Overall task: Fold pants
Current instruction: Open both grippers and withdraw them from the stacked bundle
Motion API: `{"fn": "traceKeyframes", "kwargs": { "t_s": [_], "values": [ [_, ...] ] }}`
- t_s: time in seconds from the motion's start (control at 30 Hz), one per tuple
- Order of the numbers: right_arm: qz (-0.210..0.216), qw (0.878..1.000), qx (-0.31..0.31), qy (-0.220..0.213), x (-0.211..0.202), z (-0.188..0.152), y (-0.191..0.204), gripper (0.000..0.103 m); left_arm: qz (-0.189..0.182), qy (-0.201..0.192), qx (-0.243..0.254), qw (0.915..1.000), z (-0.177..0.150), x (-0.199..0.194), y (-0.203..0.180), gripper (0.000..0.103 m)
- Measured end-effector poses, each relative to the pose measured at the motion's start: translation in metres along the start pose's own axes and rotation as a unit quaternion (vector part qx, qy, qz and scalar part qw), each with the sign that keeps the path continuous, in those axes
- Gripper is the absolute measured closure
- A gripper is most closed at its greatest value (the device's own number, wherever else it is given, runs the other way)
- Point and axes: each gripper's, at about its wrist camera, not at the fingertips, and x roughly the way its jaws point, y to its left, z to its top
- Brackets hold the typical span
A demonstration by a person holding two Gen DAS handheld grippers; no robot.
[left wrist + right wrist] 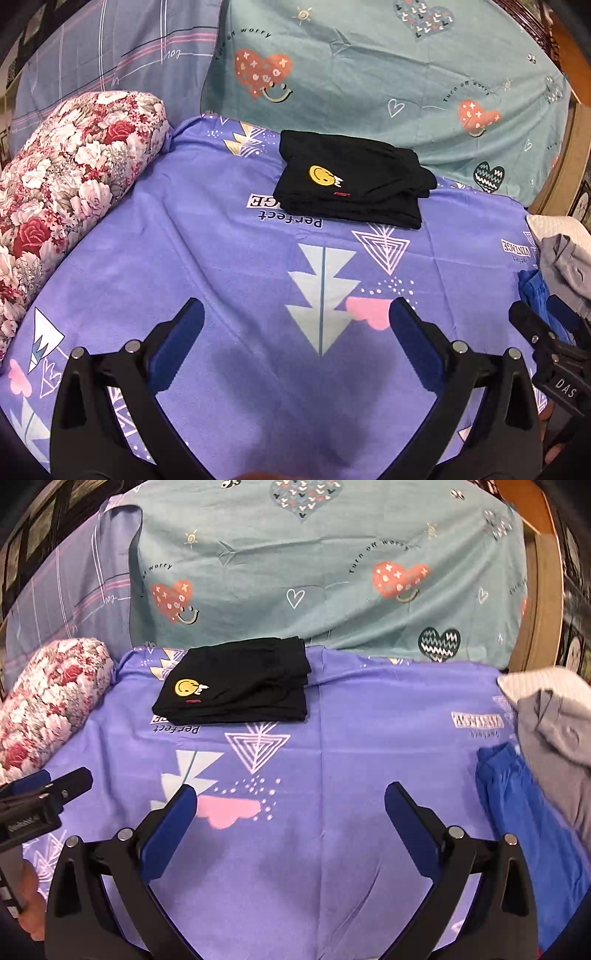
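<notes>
Black pants (351, 181), folded into a compact rectangle, lying flat on the purple sheet (229, 266) toward its far edge, yellow smiley print facing up near the left corner. Partly covering the printed word above "Perfect". Touched by neither pair of tongs.

Left tongs (295, 314) spread wide, blue pads apart, nothing between them, hovering over the bare purple sheet with the white tree print just ahead. Right tongs (290, 792) likewise spread wide and holding nothing, above the sheet beside the pink heart print.

Floral bolster (66, 199) along the left edge of the purple sheet, well apart from the pants. Teal heart-print sheet (388, 74) beyond the purple one, its near edge just behind the pants. At the right edge, a heap of clothes: blue garment (524, 812) nearest, grey garment (554, 738) over it, white knit fabric (532, 683) behind.
</notes>
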Motion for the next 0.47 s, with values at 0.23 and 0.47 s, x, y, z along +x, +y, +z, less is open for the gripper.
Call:
{"fn": "traceKeyframes", "kwargs": {
  "t_s": [0.23, 0.47],
  "values": [
    [0.004, 1.0, 0.02, 0.018, -0.001, -0.018, -0.009, 0.001, -0.009, 0.018, 0.008, 0.9998, -0.018, -0.004, -0.012, 0.002],
    [0.012, 0.999, 0.027, 0.038, 0.013, -0.032, -0.01, 0.001, 0.004, 0.027, 0.009, 0.9996, -0.032, 0.007, -0.015, 0.002]
  ]
}}
